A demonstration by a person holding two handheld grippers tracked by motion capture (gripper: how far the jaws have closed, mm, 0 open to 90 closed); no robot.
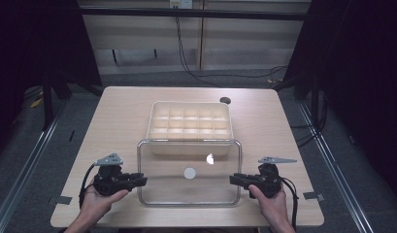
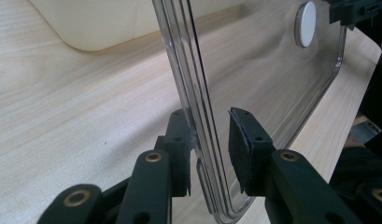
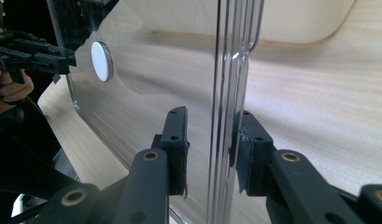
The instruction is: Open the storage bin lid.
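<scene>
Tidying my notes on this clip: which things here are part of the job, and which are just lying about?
In the job: clear lid, compartment box, left gripper, right gripper.
Lying about: tape marks, dark round hole, floor cables.

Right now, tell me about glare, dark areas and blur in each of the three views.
High view: a bright glare spot sits on the clear lid; the room around the table falls into darkness. Left gripper view: the left gripper is sharp, the cream tray behind is soft. Right gripper view: the right gripper is sharp, the lid's edge catches thin highlights, and the lower left is dark.
</scene>
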